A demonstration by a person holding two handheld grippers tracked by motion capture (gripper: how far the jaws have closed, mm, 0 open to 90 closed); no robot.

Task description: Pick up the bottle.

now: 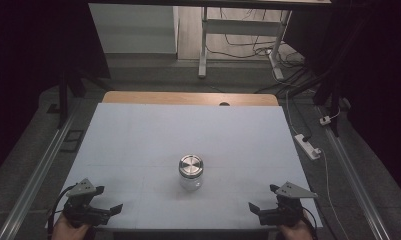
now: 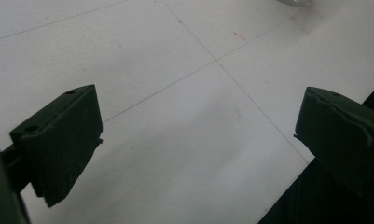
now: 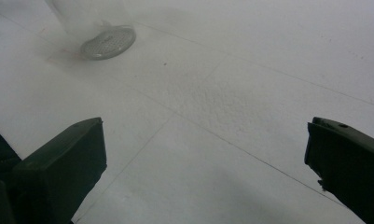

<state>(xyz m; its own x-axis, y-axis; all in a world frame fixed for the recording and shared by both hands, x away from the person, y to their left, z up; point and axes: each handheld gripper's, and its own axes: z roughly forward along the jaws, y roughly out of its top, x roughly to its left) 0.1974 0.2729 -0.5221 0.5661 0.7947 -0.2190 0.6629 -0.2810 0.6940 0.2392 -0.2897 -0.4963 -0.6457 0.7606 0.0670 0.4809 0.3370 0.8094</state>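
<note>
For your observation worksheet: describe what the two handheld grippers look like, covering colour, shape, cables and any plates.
Both the left gripper and the right gripper are black, each with two blocky, flat-faced jaws. Each carries a grey three-cornered plate on top and trails a dark cable. In the gripper views, small holes show near the jaw tips. No sleeves are visible at the hands.

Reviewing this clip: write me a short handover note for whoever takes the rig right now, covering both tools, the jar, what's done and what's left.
Left tool: open, holding nothing, at the near left edge of the white table.
Right tool: open, holding nothing, at the near right edge.
Clear glass jar with a round silver metal lid: upright near the table's middle, roughly midway between the tools, touched by neither. The lid sits on the jar.
Done: nothing visible so far; both tools are apart from the jar.
Left: probably reach in and grip the jar, perhaps one tool on the body and one on the lid.
</note>
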